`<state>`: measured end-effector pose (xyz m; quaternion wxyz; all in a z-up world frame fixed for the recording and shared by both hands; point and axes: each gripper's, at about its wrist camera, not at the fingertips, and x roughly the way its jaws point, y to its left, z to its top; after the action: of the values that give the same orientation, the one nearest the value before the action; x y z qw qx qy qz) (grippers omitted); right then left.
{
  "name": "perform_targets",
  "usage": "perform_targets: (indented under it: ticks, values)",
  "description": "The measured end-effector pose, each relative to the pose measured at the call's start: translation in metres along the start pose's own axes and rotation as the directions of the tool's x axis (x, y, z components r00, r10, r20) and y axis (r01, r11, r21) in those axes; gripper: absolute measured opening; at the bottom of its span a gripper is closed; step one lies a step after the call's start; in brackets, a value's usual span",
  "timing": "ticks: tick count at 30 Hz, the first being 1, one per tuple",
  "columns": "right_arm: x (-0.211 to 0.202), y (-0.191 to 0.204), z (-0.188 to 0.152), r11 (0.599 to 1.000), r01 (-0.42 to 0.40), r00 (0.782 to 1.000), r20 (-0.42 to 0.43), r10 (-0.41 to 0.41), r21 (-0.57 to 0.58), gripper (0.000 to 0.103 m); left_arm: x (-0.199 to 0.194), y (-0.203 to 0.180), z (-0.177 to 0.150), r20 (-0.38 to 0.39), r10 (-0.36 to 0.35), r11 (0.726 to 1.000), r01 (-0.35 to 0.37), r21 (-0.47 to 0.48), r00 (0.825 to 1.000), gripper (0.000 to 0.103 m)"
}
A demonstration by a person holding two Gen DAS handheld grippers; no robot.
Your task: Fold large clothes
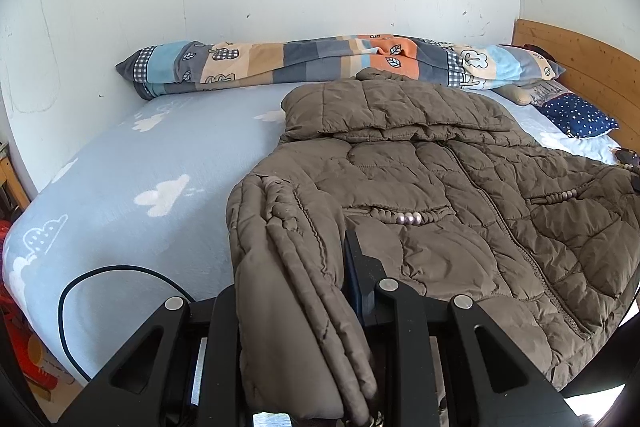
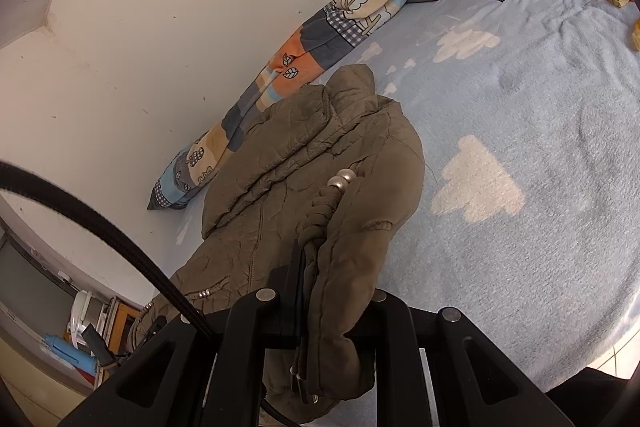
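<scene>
Both claws pinched narrow on the brown quilted jacket [image 1: 420,187] lying on the cloud-print bed sheet [image 1: 120,187]: left gripper [image 1: 304,291] on a folded sleeve, right gripper [image 2: 320,291] on what looks like the hem edge. Risk: slick padded fabric sliding out mid-fold, or the beaded cord [image 2: 340,183] snagging.

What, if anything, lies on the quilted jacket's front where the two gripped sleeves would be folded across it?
Nothing visible does. The left gripper and right gripper are each shut on a sleeve of the brown quilted jacket, and its front panel lies bare. The patchwork blanket roll and star-print pillow lie beyond it.
</scene>
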<state>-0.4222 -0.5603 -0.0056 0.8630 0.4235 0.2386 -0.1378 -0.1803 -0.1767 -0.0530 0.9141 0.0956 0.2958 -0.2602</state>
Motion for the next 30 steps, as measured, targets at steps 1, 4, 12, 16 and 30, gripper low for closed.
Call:
perform_targets:
  ticks: [1, 4, 12, 16, 30]
  values:
    - [0.0, 0.0, 0.0, 1.0, -0.001, 1.0, -0.001, 0.001, 0.001, 0.014, 0.0, 0.0, 0.0, 0.0, -0.001, 1.0, 0.001, -0.001, 1.0, 0.023]
    - [-0.001, 0.0, 0.001, 1.0, -0.002, 1.0, 0.002, 0.002, 0.001, 0.014, -0.001, 0.0, 0.0, 0.002, 0.001, 1.0, -0.001, 0.0, 1.0, 0.023]
    - [-0.005, 0.002, 0.001, 1.0, -0.013, 1.0, 0.012, 0.013, -0.005, 0.014, -0.002, 0.002, 0.002, 0.009, 0.002, 1.0, -0.001, -0.002, 1.0, 0.023]
    - [-0.01, 0.005, 0.0, 1.0, -0.027, 0.999, 0.019, 0.027, -0.007, 0.014, -0.007, 0.006, 0.003, 0.023, 0.002, 1.0, -0.002, -0.009, 1.0, 0.023]
    - [-0.024, 0.016, 0.003, 0.997, -0.077, 0.996, 0.05, 0.077, -0.006, 0.014, -0.014, 0.018, 0.015, 0.049, 0.002, 0.999, 0.0, -0.055, 0.999, 0.023]
